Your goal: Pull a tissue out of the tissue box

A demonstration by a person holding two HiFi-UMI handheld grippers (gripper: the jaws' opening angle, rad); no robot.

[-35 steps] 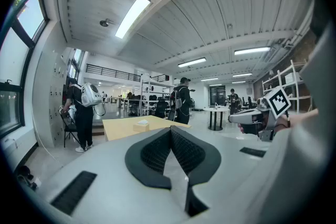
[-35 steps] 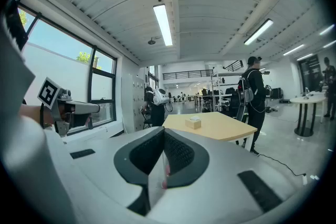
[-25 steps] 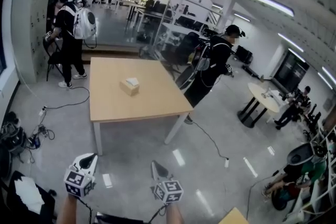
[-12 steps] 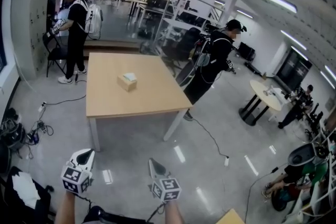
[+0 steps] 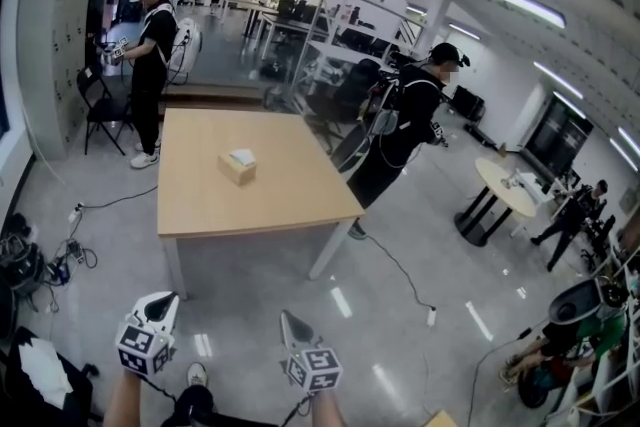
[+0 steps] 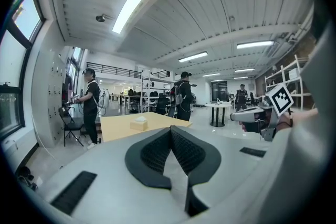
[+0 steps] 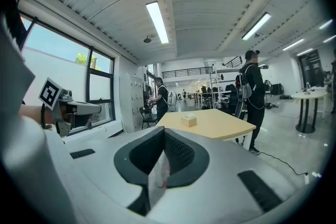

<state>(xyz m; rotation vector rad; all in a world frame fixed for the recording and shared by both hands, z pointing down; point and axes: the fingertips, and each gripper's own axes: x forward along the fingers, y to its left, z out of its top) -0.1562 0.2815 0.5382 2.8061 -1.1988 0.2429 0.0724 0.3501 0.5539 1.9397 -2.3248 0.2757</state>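
Head view: wooden table stands out on the shiny floor. The tissue box sits about the middle of the tabletop, clear of all four edges, with a white tissue sticking up from its top. The left gripper and right gripper are low in the view, over the floor on the near side of the table and well apart from it, both pointing toward it. One person stands past the far left corner beside a chair. Another person stands off the right edge.

Left gripper view: the left gripper has its jaws clenched, pads meeting at the tip, nothing between them. Tissue box is far ahead on the tabletop, above the jaw tips. The right gripper shows off to the right, held in a hand.

Right gripper view: the right gripper is clenched too, pads pressed together and empty. Tissue box is well ahead on the tabletop, a bit right of the tips. The left gripper shows at the left.
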